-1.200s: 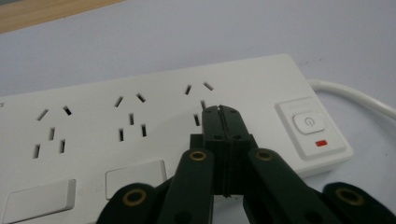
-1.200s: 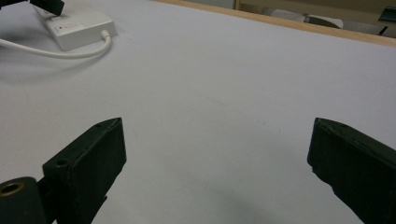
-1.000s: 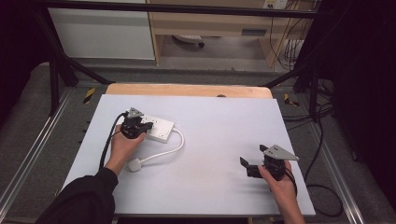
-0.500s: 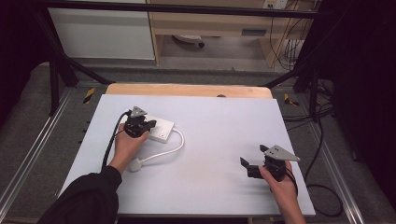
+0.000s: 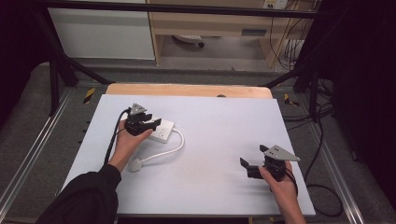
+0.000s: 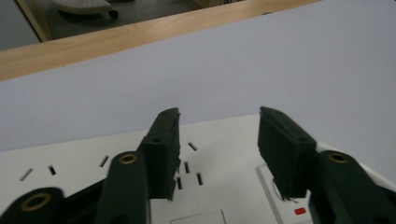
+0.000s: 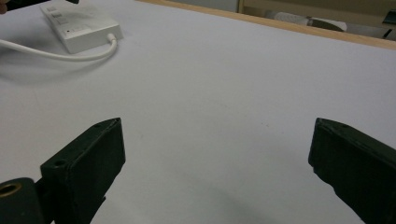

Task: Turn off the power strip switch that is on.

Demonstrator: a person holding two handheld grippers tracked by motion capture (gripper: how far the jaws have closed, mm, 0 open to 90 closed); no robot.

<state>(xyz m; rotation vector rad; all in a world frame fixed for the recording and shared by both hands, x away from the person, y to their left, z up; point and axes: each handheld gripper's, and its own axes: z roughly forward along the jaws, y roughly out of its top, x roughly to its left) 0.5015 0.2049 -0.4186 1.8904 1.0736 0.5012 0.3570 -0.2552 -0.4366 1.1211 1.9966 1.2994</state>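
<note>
White power strip (image 5: 161,132) half hidden under left gripper (image 5: 148,124), fingers just opened

One white power strip (image 5: 162,132) lies on the surface (image 5: 219,121), with one white cord (image 5: 173,148) ending in one plug (image 5: 135,164). Two claws are in play: the left claw (image 5: 150,122) and the right claw (image 5: 252,161). Two hands hold them.

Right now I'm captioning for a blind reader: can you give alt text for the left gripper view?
The left gripper hovers over a white power strip, its black jaws just opened with nothing between them. The strip's slots and a small red mark show below; beyond it lies the pale table.
</note>
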